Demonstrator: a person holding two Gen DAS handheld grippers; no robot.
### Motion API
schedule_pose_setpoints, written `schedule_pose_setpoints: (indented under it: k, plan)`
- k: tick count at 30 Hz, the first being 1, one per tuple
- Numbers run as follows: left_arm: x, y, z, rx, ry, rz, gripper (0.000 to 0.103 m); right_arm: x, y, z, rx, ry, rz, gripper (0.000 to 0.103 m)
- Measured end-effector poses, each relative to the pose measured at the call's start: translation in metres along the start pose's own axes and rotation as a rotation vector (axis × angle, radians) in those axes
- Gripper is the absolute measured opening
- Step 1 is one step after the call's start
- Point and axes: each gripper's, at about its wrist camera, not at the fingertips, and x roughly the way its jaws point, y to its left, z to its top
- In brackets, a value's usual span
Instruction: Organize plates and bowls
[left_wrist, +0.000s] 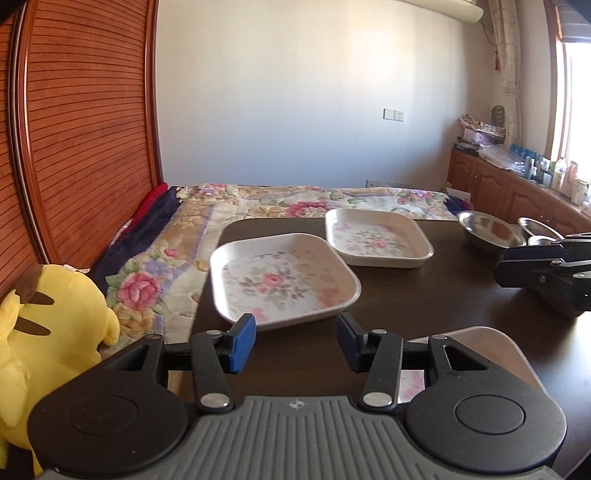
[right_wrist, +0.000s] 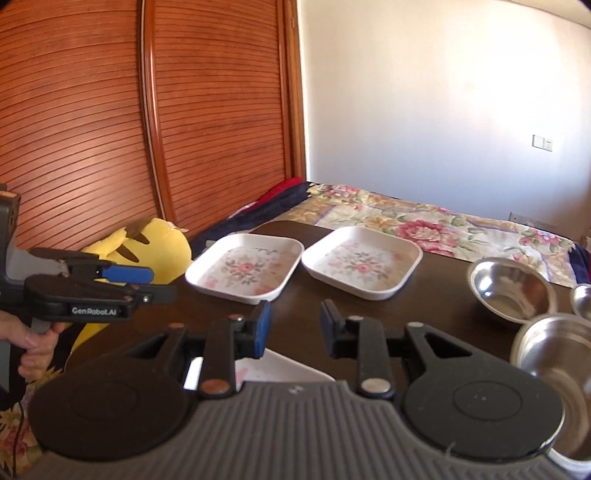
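Two square floral plates lie side by side on the dark worktop (right_wrist: 436, 306), the nearer plate (left_wrist: 280, 282) by its left edge and the farther plate (left_wrist: 376, 238) just beside it toward the bed (left_wrist: 280, 199), apparently not touching. A third plate (right_wrist: 280, 369) of the same pattern sits mostly hidden below both claws. To the right stand three steel bowls: a wide bowl (right_wrist: 511, 288), a near bowl (right_wrist: 557, 354) at the frame edge, and a small bowl (right_wrist: 583, 301) barely in view.

The left claw (left_wrist: 295, 341) hovers above the near rim of the nearer plate, jaws parted about halfway and holding nothing. The right claw (right_wrist: 293, 328) is parted more narrowly and is also empty; a hand (right_wrist: 35, 343) grips the left tool's handle in the right wrist view.

The step in hand appears to be reaching for the next plate to stack. Done well, one claw would likely open a little wider, come in low and level, and pinch the raised rim at mid-side, not at a corner, so the plate lifts flat. The shallow, glossy rim may slip, and the nearer plate sits close to the worktop's edge beside a yellow plush toy (left_wrist: 55, 306), so any push should run inward. Bowls are probably best nested separately.
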Motion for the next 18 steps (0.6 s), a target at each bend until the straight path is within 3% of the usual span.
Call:
schedule_pose_setpoints:
  k: [8,18]
  plan:
    - [0.024,0.028,0.013,-0.010,-0.001,0.022,0.066,0.035,0.005,0.019,0.020,0.037,0.041,0.050]
    - [0.059,0.053,0.021,-0.019,0.024,0.036,0.068,0.080,0.006,0.033,0.032,0.096,0.049,0.055]
